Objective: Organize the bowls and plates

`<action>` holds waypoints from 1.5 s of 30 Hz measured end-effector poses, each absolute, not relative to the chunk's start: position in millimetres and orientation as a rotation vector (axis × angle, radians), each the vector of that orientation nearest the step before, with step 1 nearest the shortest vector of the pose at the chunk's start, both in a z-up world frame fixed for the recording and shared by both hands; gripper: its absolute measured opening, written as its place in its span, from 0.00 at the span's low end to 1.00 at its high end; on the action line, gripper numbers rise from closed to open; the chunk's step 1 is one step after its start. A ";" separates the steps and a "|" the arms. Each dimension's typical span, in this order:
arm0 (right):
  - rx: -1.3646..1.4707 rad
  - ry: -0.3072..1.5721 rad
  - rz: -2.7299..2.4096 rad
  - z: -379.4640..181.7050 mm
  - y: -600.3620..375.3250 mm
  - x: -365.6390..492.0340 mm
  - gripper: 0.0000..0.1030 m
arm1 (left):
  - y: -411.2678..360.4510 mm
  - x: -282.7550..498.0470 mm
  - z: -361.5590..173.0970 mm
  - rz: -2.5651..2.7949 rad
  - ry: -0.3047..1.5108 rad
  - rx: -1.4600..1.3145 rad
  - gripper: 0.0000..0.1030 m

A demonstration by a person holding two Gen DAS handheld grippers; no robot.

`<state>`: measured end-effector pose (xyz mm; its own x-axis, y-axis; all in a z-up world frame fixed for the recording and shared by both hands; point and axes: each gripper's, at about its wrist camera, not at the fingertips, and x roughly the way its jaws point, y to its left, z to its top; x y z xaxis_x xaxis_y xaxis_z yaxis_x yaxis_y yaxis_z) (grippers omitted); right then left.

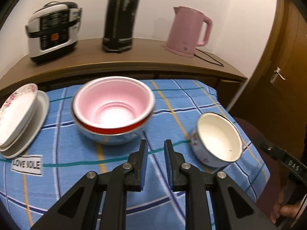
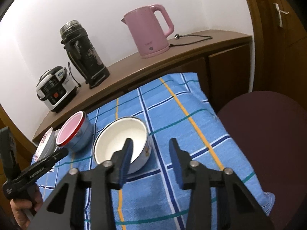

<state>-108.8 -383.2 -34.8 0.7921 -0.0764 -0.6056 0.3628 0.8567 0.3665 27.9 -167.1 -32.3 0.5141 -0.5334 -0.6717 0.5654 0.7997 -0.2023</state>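
A stack of nested bowls [image 1: 113,111], pink inside with a red rim in a metallic outer bowl, sits mid-table; it also shows in the right wrist view [image 2: 73,132]. A white enamel bowl with flower print [image 1: 216,140] sits to its right, also in the right wrist view [image 2: 122,141]. Stacked white floral plates [image 1: 21,117] lie at the left; in the right wrist view [image 2: 46,141] they show at the far left. My left gripper [image 1: 155,147] is open and empty, just in front of the nested bowls. My right gripper [image 2: 150,145] is open and empty, its left finger over the enamel bowl.
The table wears a blue checked cloth [image 1: 57,182]. Behind it a wooden counter [image 1: 134,57] holds a rice cooker [image 1: 51,32], a black thermos [image 1: 120,17] and a pink kettle [image 1: 188,30] with a cord. A dark red chair [image 2: 268,134] stands at the right.
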 end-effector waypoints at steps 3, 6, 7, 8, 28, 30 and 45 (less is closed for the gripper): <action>0.510 0.616 -0.223 -37.7 -380.7 -106.5 0.39 | -180.6 28.4 -32.7 -0.699 0.805 0.041 0.35; 0.515 0.609 -0.219 -39.4 -379.7 -104.5 0.39 | -191.0 28.4 -29.8 -0.712 0.793 0.021 0.49; 0.518 0.607 -0.219 -39.9 -380.4 -103.8 0.39 | -194.5 28.1 -28.2 -0.720 0.785 0.019 0.49; 0.517 0.605 -0.220 -40.1 -380.6 -103.0 0.39 | -198.7 28.2 -27.4 -0.727 0.778 0.023 0.49; 0.552 0.660 -0.221 -62.9 -382.3 -72.7 0.35 | -251.3 40.4 -66.1 -0.710 0.855 0.101 0.25; 0.558 0.668 -0.213 -65.7 -382.2 -70.7 0.26 | -253.6 40.4 -68.9 -0.726 0.870 0.089 0.18; 0.522 0.644 -0.214 -47.8 -371.8 -74.1 0.16 | -235.0 27.0 -45.2 -0.717 0.807 0.048 0.16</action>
